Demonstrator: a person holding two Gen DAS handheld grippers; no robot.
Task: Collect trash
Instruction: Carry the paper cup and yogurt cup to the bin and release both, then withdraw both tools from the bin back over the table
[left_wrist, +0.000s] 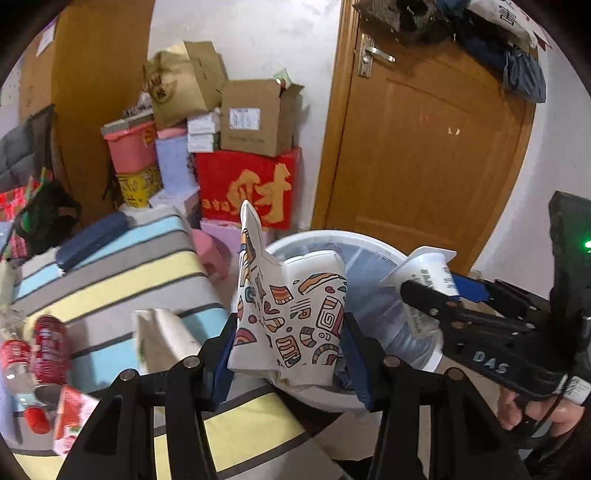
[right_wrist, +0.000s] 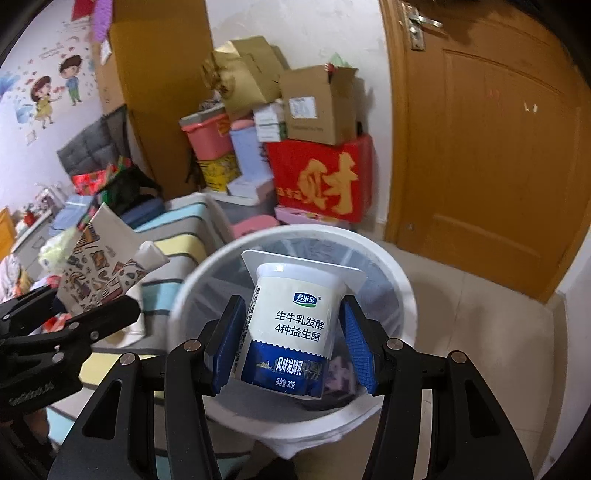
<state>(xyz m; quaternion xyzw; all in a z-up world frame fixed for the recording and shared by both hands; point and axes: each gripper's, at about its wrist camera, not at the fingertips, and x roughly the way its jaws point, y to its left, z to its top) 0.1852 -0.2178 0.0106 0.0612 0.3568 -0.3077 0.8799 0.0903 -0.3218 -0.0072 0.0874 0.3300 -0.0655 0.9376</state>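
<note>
Striped bed (left_wrist: 122, 266) left, wooden door (left_wrist: 424, 155) right, stacked boxes (left_wrist: 255, 118) between; white bin (right_wrist: 399, 280) on the floor beside the bed, lined with clear plastic. Left gripper (left_wrist: 288, 354) fingers clamped on a patterned carton (left_wrist: 291, 310), right gripper (right_wrist: 291, 339) fingers clamped on a yogurt cup (right_wrist: 291, 325); both held over the bin, angled down.
</note>
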